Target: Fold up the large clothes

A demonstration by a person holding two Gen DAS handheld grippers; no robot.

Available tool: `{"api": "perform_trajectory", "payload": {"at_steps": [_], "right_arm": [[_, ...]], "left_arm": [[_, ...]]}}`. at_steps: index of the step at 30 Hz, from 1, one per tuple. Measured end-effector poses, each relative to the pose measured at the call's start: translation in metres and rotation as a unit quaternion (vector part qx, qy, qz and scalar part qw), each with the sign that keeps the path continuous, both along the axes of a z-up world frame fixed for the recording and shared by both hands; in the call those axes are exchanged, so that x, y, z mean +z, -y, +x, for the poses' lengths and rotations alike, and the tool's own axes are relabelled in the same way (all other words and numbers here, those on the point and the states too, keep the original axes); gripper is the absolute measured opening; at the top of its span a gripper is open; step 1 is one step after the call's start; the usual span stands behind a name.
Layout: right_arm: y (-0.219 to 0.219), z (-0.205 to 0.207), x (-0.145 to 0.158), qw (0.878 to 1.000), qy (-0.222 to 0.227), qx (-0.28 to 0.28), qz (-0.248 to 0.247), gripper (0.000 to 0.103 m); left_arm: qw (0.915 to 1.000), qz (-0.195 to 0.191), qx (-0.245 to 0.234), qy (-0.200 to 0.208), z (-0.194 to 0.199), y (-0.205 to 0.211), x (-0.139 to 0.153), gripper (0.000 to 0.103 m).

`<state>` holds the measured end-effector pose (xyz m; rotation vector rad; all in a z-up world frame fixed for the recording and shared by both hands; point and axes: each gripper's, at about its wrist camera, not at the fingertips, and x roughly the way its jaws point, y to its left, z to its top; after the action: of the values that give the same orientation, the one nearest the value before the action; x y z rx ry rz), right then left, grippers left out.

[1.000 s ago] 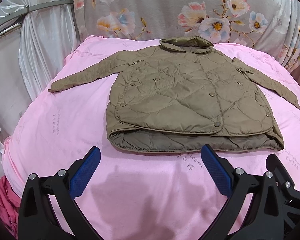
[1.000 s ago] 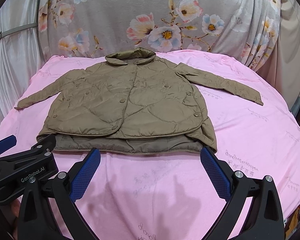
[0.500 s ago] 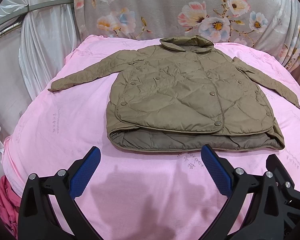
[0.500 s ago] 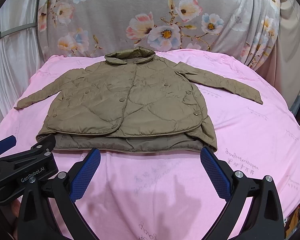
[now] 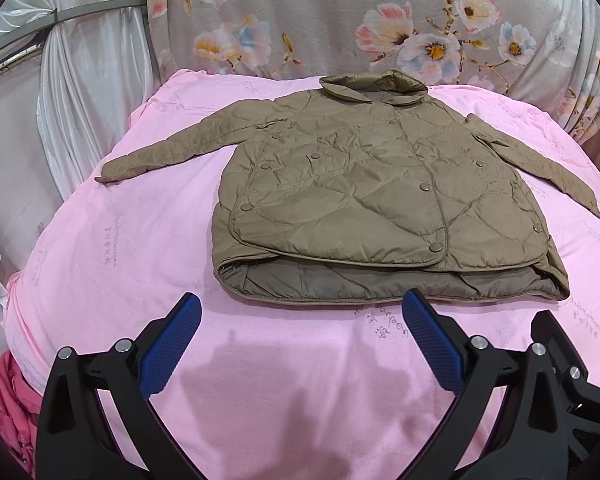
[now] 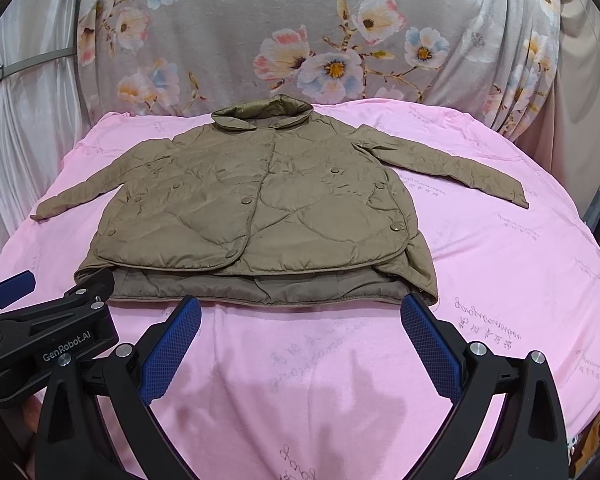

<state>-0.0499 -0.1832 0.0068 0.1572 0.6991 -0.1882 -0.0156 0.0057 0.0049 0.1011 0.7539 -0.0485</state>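
Pink bedding [image 5: 140, 248] carries the quilted jacket [image 5: 372, 184], flat, sleeves out. Your left gripper [image 5: 300, 344] and right gripper [image 6: 300, 344] hover spread, empty, before its hem. Slick padding may slip if you pinch shallowly.

An olive quilted jacket [image 5: 372, 196] lies flat, front up, on a pink sheet [image 5: 132, 248], both sleeves spread outward and collar toward a floral curtain [image 5: 340, 20]. The left gripper [image 5: 298, 340] hovers near the hem, jaws wide apart, holding nothing.

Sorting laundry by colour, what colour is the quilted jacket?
Olive-brown jacket, plain with diamond quilting; clearest in the right wrist view.
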Motion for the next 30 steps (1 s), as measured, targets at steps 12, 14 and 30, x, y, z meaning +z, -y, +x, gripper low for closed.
{"api": "perform_trajectory", "payload": {"at_steps": [12,14,30], "right_arm": [[0.000,0.002,-0.002,1.000,-0.003,0.003,0.004,0.098],[-0.001,0.003,-0.002,1.000,-0.003,0.004,0.004,0.098],[0.007,0.013,-0.017,1.000,-0.013,0.013,0.026,0.098]], "left_arm": [[1.0000,0.000,0.000,-0.001,0.000,-0.001,0.000,0.098],[1.0000,-0.001,0.000,-0.002,0.000,-0.002,-0.001,0.098],[0.9997,-0.002,-0.009,-0.021,0.015,0.005,-0.018,0.098]]}}
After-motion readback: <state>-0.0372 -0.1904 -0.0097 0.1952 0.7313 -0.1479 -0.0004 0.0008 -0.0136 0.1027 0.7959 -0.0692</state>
